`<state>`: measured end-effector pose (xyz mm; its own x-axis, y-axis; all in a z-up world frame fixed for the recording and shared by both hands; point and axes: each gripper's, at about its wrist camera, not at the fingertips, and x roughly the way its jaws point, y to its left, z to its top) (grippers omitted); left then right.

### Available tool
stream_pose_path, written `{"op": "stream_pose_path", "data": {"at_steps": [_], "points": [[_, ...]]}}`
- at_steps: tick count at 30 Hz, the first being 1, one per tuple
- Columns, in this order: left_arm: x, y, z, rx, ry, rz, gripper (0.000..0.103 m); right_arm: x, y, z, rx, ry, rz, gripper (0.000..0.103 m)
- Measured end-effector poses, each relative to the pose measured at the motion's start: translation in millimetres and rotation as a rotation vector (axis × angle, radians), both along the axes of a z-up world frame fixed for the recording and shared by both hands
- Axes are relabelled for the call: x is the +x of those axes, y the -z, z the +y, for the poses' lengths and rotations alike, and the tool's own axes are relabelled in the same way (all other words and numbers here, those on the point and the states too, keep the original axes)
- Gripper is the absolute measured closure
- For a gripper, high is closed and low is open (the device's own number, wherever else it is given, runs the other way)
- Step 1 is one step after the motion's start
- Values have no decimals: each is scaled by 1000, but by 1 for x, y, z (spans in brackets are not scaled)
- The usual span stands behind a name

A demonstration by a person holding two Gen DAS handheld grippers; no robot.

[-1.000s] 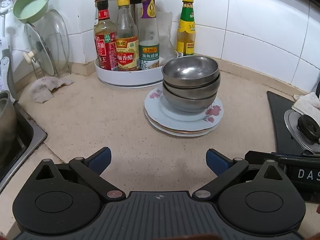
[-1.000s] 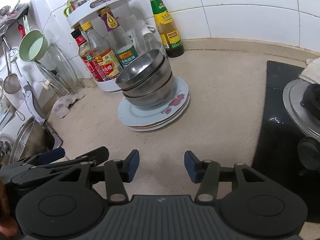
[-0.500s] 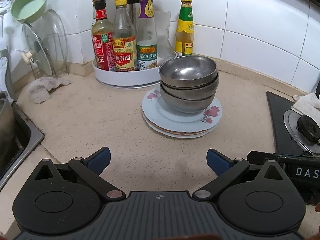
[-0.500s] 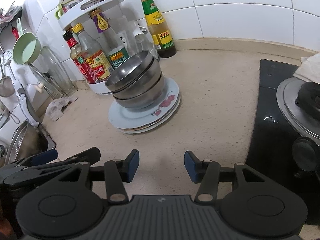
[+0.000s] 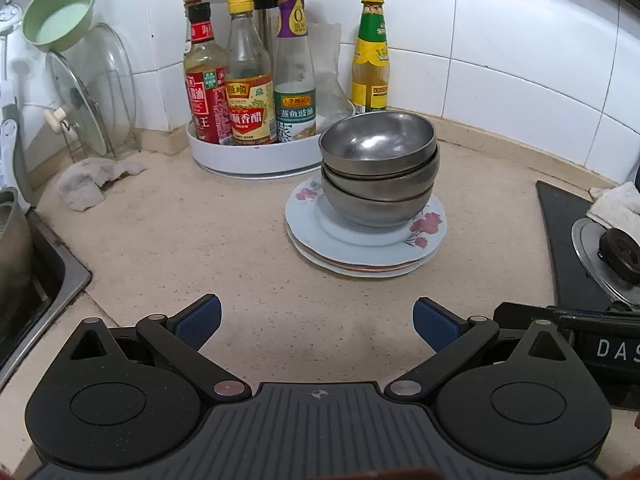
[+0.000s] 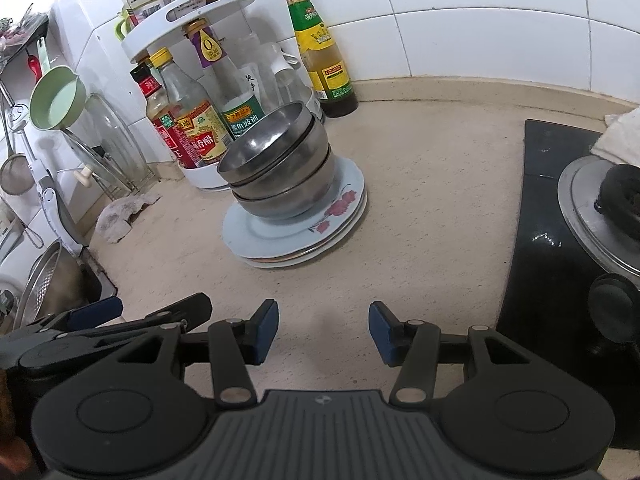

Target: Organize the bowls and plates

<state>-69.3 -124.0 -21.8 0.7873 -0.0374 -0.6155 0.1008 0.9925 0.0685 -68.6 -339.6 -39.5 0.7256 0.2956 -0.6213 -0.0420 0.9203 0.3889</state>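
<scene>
1. Three round brushed-steel bowls are sitting nested inside one another on a stack of pale flower-printed ceramic plates; the pile is standing ahead of both sets of jaws, well clear of them, on the speckled beige stone worktop.
2. Left gripper is hovering low over the worktop, jaws spread wide, nothing between the blue ribbed pads.
3. Right gripper is doing the same, jaws parted about halfway and empty; the pile is lying ahead and slightly left of them.
4. Progress, as judged: the stacking is looking finished, with bowls gathered on plates. No loose plate or bowl is showing elsewhere on the worktop. Possibly only moving the pile is left, if anything.
5. Materials: bowls are dull, scuffed metal with thin rims; plates are glossy, shallow, with one copper-toned edge showing lower in the stack.
6. Beyond the pile: a white round plastic condiment rack with glass bottles, touching or nearly touching the plates — I cannot tell which.
</scene>
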Motion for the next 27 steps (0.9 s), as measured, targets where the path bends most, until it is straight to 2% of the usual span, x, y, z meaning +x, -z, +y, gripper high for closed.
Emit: {"op": "stream_pose_path", "data": {"at_steps": [21, 27], "points": [[-3, -4, 1, 37, -30, -23, 0, 3, -1, 5, -5, -16, -10, 56], [4, -5, 0, 34, -49, 43, 0, 5, -1, 5, -10, -13, -11, 56]]}}
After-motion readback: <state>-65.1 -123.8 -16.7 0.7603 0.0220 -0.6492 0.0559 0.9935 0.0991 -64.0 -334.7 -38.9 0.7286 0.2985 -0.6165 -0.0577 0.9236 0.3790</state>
